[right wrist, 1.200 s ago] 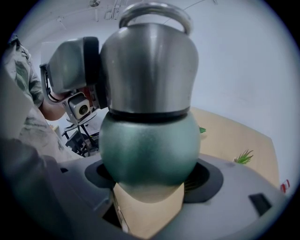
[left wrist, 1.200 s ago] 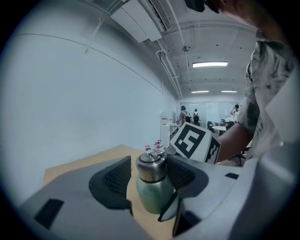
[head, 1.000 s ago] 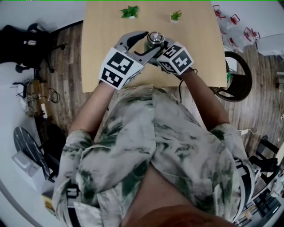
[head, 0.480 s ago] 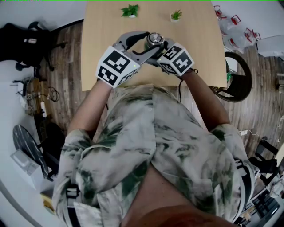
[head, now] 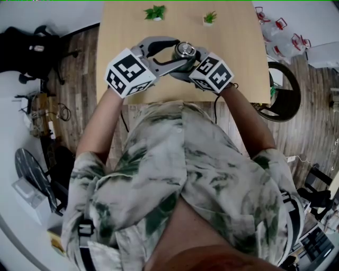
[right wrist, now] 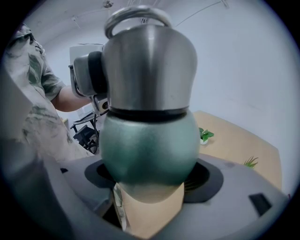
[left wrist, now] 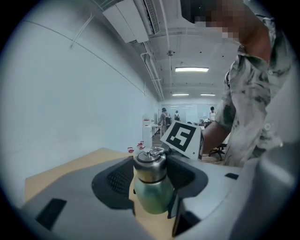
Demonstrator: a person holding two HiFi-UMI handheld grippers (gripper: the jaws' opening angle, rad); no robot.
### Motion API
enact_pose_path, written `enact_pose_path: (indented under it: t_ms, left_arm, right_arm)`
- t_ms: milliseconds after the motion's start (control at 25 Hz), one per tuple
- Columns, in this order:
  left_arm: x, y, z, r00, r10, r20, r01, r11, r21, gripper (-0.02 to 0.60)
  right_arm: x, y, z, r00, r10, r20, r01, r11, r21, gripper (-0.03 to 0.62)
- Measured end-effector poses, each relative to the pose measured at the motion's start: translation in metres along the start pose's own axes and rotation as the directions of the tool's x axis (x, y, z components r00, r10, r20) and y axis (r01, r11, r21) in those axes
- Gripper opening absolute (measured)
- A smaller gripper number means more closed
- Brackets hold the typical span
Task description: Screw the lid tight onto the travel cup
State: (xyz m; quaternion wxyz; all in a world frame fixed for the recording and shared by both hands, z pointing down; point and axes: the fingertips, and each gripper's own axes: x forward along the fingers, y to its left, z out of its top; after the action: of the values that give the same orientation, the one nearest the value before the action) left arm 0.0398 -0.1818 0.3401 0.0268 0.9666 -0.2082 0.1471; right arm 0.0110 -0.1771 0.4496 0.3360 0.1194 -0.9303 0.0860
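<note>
Two grippers hold the travel cup (right wrist: 149, 143) upright over the table (head: 238, 63). Your left gripper (left wrist: 151, 174) clamps its steel lid (head: 185, 50), and your right gripper (right wrist: 151, 177) grasps the green body. Both marker cubes (head: 131, 73) (head: 212, 74) crowd its near side. Two potted plants (head: 154, 13) (head: 210, 19) stand well apart at the far edge.

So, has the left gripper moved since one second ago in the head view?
Yes. The marker cube of the left gripper swung left, nearer the left edge of the table.
</note>
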Motion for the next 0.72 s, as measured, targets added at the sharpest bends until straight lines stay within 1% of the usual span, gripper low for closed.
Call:
enact_pose_path:
  t_ms: [80,200,320,400,480,560,640,720]
  left_arm:
    - [0.0007,0.0002,0.0017,1.000,0.020,0.003,-0.019,1.000,-0.012,0.233]
    - [0.0043,0.0002,0.0019,0.995,0.098,-0.005,-0.098,0.995,-0.013,0.242]
    - [0.0081,-0.0011,0.0021,0.985,0.173,-0.013,-0.174,0.985,-0.020,0.253]
    - [0.0077,-0.0023,0.0044,0.973,0.229,-0.007,-0.229,0.973,-0.037,0.253]
    - [0.0057,-0.0014,0.0043,0.957,0.291,-0.007,-0.291,0.955,-0.050,0.253]
    - [0.0041,-0.0004,0.0029,0.941,0.338,-0.009,-0.338,0.940,-0.052,0.252]
    - [0.0040,-0.0005,0.0010,0.934,0.356,-0.009,-0.356,0.933,-0.051,0.252]
    - [0.0049,-0.0015,-0.0006,0.937,0.350,-0.006,-0.350,0.935,-0.048,0.241]
  right_arm:
    - [-0.0010,0.0000,-0.0001,1.000,0.000,0.005,0.000,1.000,0.015,0.394]
    - [-0.0020,-0.0024,-0.0012,1.000,-0.007,0.012,0.007,0.999,0.046,0.394]
    - [-0.0022,-0.0049,-0.0014,1.000,-0.016,0.015,0.015,0.998,0.058,0.394]
    - [-0.0014,-0.0033,-0.0012,1.000,-0.017,0.017,0.016,0.998,0.063,0.394]
    - [0.0001,-0.0014,-0.0007,1.000,-0.019,0.016,0.018,0.998,0.064,0.394]
    - [0.0012,0.0001,0.0004,1.000,-0.025,0.017,0.024,0.998,0.064,0.394]
    - [0.0023,0.0010,0.0004,0.999,-0.029,0.017,0.027,0.998,0.063,0.394]
    - [0.0029,0.0012,-0.0011,0.999,-0.028,0.016,0.027,0.998,0.064,0.394]
